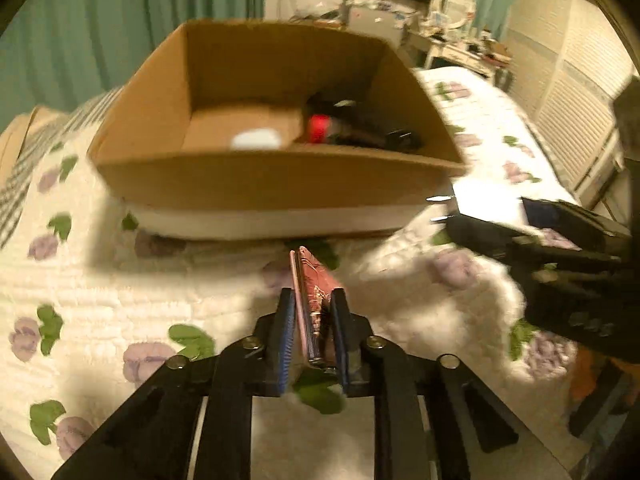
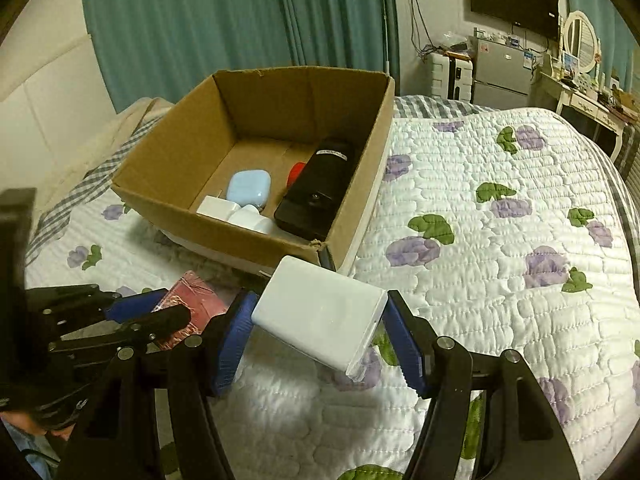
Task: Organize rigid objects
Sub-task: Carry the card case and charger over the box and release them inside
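The left gripper (image 1: 311,322) pinches a thin red case (image 1: 314,280) at the lower centre. The right gripper (image 2: 320,332) clamps a white box (image 2: 320,312), below the cardboard box (image 2: 224,232).

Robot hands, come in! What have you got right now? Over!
Left gripper shut on thin pink-red patterned card case. Right gripper shut on flat white rectangular box. Open brown cardboard box ahead, partly filled. Path clear.

A bed (image 2: 500,240) carries everything, spread with a white quilted cover printed with purple flowers and green leaves. An open cardboard box (image 2: 248,240) sits on it toward the headboard end, beside a grey-checked sheet (image 2: 76,200) that shows along the cover's edge.
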